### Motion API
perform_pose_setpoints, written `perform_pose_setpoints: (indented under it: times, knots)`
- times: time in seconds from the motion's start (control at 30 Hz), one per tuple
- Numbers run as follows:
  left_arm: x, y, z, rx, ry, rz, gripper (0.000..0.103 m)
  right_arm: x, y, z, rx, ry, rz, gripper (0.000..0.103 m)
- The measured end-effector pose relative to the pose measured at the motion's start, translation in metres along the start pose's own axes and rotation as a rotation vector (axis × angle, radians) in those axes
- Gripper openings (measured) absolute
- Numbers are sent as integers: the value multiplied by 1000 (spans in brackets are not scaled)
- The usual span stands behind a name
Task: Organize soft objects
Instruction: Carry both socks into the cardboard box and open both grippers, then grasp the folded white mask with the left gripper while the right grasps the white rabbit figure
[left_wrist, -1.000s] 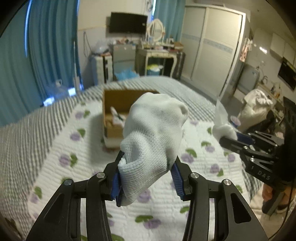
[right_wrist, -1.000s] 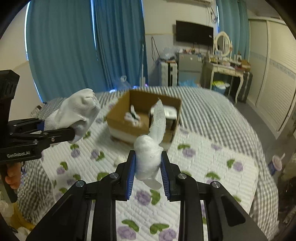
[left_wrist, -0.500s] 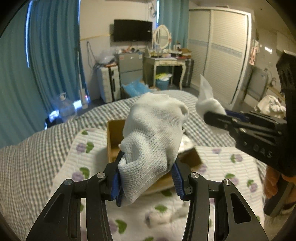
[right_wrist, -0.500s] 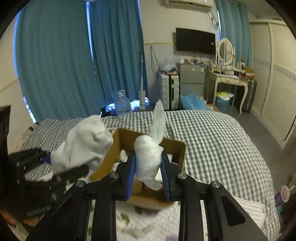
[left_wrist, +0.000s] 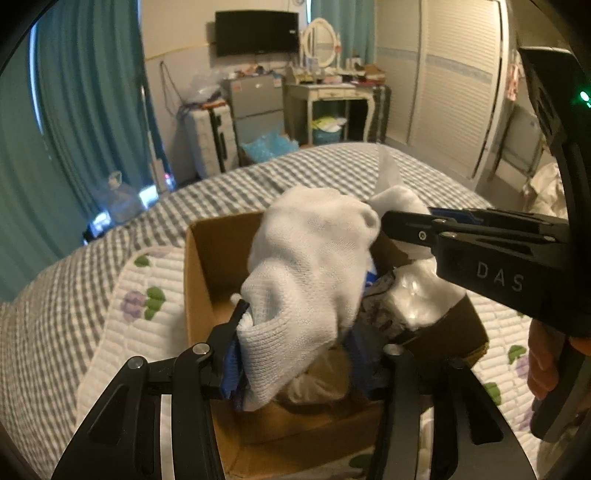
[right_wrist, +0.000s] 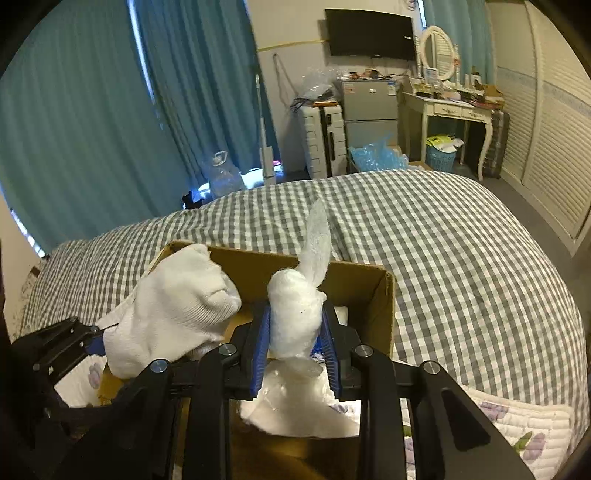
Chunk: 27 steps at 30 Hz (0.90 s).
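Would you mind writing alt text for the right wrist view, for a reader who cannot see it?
The right gripper is shut on a small white fluffy bundle, held over an open cardboard box on a bed with a grey checked cover. Beside it, the left gripper holds a white sock above the same box. Teal curtains hang behind.

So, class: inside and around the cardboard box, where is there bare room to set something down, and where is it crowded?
Bare cardboard floor shows in the box along its left wall. Its right side is crowded with plastic-wrapped bundles. Outside, the checked blanket beyond the far wall lies bare. The sock and white pad hang gripped over the box.
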<state>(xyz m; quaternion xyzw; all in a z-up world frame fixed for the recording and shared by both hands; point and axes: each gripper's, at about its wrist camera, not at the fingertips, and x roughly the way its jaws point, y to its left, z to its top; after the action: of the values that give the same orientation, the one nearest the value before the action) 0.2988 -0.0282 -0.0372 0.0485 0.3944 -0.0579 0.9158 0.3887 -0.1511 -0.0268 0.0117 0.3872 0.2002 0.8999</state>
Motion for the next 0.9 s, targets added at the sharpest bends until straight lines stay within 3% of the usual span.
perform_pose_setpoints:
  times: [0.03,0.1,0.13,0.37,0.6,0.67,0.73,0.8,0.9]
  knots:
    - [-4,-3,0,13,-20,13,61,-2,-3,1,11,-7,-1,34]
    - [-12,-6,0,17,-48,37,92,-12,-4,1,25,-26,-10,58]
    - [-17,-5,1,13,-63,33,94,-16,-6,4,29,-37,-14,60]
    - [-92,-3,16,-37,-153,40,94,-97,1,18,1,-127,-39,61]
    - [-222,-15,16,-34,-335,84,96,-226,19,16,-44,-233,-75,68]
    - [-258,-21,8,-37,-383,97,103,-255,23,8,-58,-245,-80,74]
    - [-285,-24,0,-40,-422,109,103,-286,26,-4,-76,-253,-77,79]
    - [-300,-28,-9,-40,-434,112,103,-306,29,-17,-86,-258,-77,94]
    - [-309,-29,-28,-46,-447,129,103,-324,29,-45,-98,-248,-65,97]
